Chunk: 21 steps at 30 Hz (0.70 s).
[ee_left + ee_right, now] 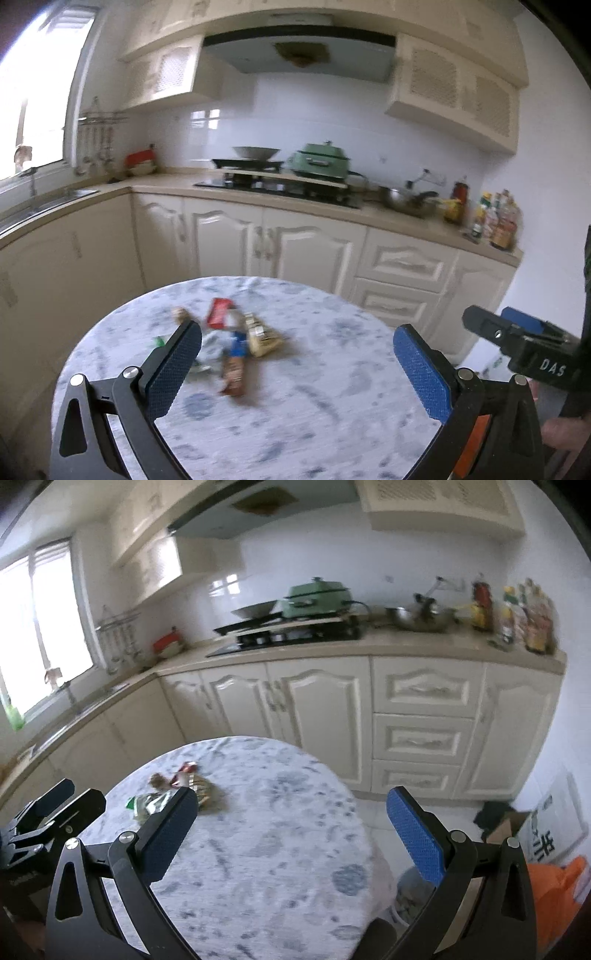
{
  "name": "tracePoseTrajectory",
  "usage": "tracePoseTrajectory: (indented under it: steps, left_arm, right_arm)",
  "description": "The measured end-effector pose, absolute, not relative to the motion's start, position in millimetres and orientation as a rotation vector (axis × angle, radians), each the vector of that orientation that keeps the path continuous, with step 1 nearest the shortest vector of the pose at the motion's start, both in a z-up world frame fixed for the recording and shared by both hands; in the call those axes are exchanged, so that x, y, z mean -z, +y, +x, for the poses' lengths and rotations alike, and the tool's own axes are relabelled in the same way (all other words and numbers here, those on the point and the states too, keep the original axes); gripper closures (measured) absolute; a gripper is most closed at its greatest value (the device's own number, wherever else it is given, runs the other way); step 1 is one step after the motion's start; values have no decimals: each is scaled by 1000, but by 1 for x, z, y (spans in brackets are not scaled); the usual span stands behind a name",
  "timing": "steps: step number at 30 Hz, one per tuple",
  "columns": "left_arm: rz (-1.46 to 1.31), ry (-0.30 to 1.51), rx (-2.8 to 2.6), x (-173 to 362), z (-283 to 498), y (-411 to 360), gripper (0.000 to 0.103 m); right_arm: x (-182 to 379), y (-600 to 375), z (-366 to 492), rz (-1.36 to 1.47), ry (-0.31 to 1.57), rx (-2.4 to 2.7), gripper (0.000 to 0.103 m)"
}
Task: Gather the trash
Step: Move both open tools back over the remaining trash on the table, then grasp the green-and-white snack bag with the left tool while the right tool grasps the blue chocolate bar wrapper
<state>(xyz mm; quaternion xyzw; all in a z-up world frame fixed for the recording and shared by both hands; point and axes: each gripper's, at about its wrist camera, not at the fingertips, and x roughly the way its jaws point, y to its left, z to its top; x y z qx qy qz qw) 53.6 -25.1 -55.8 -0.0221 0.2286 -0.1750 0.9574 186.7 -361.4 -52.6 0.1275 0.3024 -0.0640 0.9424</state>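
Both the left gripper [297, 341] and right gripper [291, 810] hang spread and empty above the round table [332, 387]. Lower squarely over the wrapper pile [236, 339] near its far-left edge, pinching one wrapper at a time.

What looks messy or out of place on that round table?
A loose heap of snack wrappers lies on the far left part of the round table: a red packet, a brown bar wrapper and a yellowish bag, overlapping at odd angles. Nothing looks spilled. Both grippers, left gripper and right gripper, hover open and empty.
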Motion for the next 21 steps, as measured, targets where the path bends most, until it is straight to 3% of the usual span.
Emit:
tracePoseTrajectory:
  steps: [11, 21]
  left_arm:
    - [-52, 495, 195, 74, 41, 29, 1]
    - [-41, 622, 131, 104, 106, 55, 1]
  right_arm:
    - [71, -299, 228, 162, 669, 8, 0]
    - [129, -248, 291, 117, 842, -89, 0]
